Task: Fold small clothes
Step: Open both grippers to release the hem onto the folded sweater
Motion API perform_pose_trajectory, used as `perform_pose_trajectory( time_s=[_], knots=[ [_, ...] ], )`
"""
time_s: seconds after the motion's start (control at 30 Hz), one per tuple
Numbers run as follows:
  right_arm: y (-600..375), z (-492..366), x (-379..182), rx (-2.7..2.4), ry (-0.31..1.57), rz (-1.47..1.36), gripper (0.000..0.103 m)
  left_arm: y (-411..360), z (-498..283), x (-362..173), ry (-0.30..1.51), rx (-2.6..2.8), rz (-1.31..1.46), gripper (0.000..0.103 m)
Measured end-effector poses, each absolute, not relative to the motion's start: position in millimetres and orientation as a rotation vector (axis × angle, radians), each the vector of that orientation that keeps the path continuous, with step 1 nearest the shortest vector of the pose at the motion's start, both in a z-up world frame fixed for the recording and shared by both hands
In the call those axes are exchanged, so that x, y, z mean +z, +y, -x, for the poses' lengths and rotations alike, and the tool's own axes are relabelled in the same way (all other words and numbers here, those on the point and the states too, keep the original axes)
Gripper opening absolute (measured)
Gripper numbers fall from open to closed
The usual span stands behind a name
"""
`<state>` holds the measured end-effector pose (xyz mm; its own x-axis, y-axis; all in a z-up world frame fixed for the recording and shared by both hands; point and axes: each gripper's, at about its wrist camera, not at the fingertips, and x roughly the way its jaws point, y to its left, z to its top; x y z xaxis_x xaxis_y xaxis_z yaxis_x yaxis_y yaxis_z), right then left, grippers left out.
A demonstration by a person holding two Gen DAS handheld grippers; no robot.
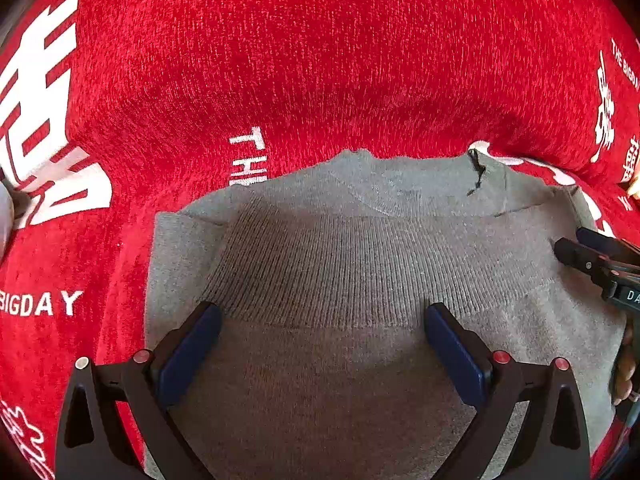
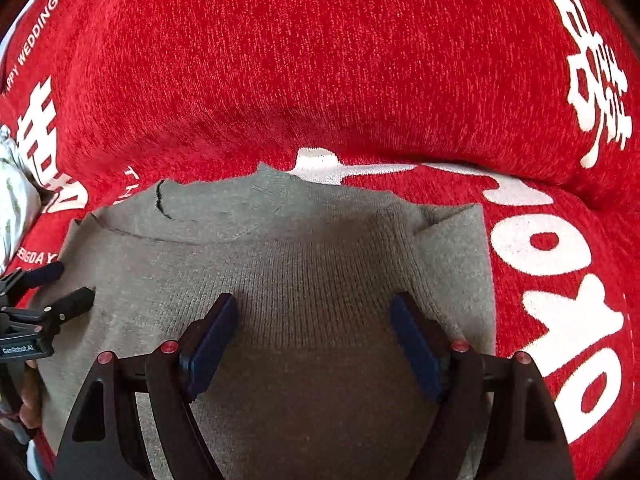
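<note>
Left wrist view: I log one grey knit garment [image 1: 360, 264], lying flat on a red blanket [image 1: 320, 60] printed with white lettering and characters. A ribbed band crosses the garment's middle, plain knit lies on either side of it, and a dark thread or slit [image 1: 476, 172] marks its far edge toward the right. My left gripper [image 1: 322, 340] sits over the near part of the garment, its jaws spread wide, blue pads [image 1: 192, 352] on the inner faces, nothing between them but the cloth beneath; whether the tips touch the knit I cannot tell. The right gripper [image 1: 576, 250] enters at the right edge, over the garment's right side, its fingers slightly apart. A pale object [image 1: 6, 216] shows at the left rim, too cropped to name. Right wrist view: the same grey garment [image 2: 300, 264] fills the lower centre, a folded flap [image 2: 452, 240] at its right border against the blanket [image 2: 320, 60], whose large white characters run along the right side. My right gripper [image 2: 314, 336] is released, jaws parted above the ribbed band, gripping nothing. The left gripper [image 2: 68, 284] shows at the left edge, fingers apart, over the garment's left portion. A light patterned item [image 2: 12, 200] lies at the far left rim.
</note>
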<state>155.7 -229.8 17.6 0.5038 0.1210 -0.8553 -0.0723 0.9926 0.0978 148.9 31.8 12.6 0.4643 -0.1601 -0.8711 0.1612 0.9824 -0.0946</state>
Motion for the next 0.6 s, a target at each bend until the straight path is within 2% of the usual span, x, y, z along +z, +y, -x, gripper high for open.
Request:
perform_pose_trajectory(
  time_s=[0.33, 0.6],
  knots=[
    [-219.4, -157.9, 19.7, 0.087, 1.055, 0.0, 0.087, 26.6, -141.8, 20.3, 1.069, -0.174, -0.016, 0.102],
    [-196.5, -79.7, 58.7, 0.108, 0.951, -0.018, 0.088, -0.3, -74.3, 44.2, 0.954, -0.186, -0.127, 0.102]
  ],
)
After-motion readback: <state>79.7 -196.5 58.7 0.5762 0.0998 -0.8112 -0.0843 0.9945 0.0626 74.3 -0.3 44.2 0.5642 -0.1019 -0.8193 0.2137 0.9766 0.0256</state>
